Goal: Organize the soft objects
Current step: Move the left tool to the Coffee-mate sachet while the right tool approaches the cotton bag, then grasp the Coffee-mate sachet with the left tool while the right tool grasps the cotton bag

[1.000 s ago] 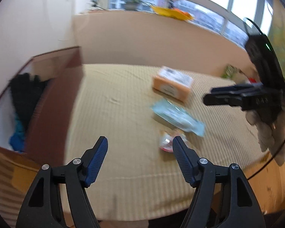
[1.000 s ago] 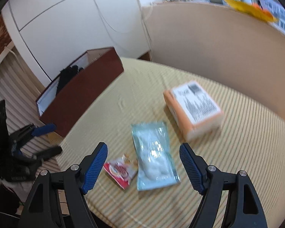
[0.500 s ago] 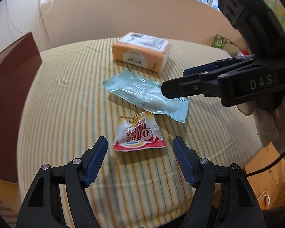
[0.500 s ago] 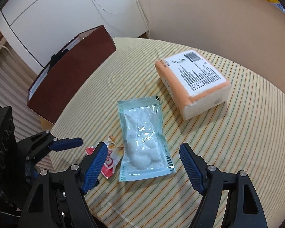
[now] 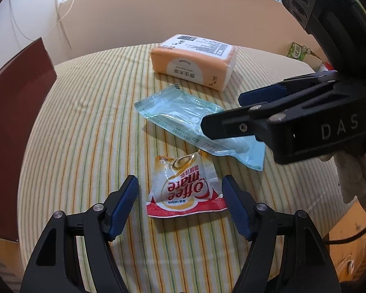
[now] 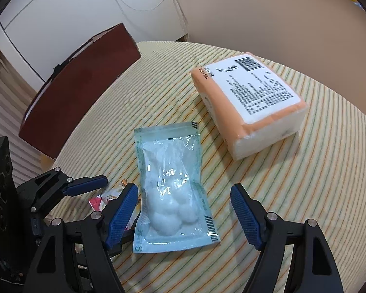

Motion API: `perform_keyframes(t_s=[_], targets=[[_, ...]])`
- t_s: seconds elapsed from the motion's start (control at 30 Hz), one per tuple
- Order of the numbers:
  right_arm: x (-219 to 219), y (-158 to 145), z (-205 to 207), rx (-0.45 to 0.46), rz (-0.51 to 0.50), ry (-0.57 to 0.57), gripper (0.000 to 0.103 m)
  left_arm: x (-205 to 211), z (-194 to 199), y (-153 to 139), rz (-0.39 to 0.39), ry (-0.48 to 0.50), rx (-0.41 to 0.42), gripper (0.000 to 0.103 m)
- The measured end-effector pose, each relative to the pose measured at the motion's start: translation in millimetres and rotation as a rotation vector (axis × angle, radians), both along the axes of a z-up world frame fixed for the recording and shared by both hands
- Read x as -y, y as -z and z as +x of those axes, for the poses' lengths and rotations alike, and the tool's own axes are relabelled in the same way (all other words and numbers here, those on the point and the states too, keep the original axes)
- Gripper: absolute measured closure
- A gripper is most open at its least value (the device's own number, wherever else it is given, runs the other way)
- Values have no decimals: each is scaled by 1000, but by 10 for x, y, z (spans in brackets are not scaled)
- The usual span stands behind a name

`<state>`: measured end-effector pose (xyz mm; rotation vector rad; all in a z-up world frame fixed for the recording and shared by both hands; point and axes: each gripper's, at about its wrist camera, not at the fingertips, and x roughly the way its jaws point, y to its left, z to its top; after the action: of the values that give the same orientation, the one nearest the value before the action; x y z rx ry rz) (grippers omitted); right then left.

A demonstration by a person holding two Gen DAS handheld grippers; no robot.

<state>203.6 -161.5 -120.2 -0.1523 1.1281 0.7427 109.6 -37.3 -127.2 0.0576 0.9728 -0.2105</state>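
Note:
A red-and-white coffee creamer sachet (image 5: 183,190) lies flat on the striped tablecloth, right between the spread fingers of my left gripper (image 5: 180,195), which is open just above it. A pale blue pouch of cotton balls (image 6: 170,190) lies beside it, and my right gripper (image 6: 184,207) hangs open over the pouch's near end. The right gripper (image 5: 222,112) also crosses the left wrist view above that pouch (image 5: 183,114). An orange tissue pack (image 6: 249,105) sits farther back. In the right wrist view the sachet (image 6: 102,199) is mostly hidden behind my finger.
A dark red open box (image 6: 78,88) stands off the table's left edge, with something dark inside. The round table's cloth (image 5: 90,127) drops away at the near rim. A beige partition wall (image 5: 158,12) runs behind the table.
Both grippers have come down closer to the table. The left one swung from the box side onto the sachet; the right settled over the cotton pouch. Neither changed its opening.

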Motion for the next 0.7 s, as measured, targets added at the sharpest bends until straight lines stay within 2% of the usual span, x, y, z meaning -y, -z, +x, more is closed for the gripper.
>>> perform_keyframes(t_s=[0.37, 0.7], targets=[[-109, 82, 28, 32, -37, -12, 28, -140, 30, 22, 23, -58, 30, 31], [-292, 127, -58, 126, -163, -101, 28, -202, 106, 22, 26, -52, 34, 34]])
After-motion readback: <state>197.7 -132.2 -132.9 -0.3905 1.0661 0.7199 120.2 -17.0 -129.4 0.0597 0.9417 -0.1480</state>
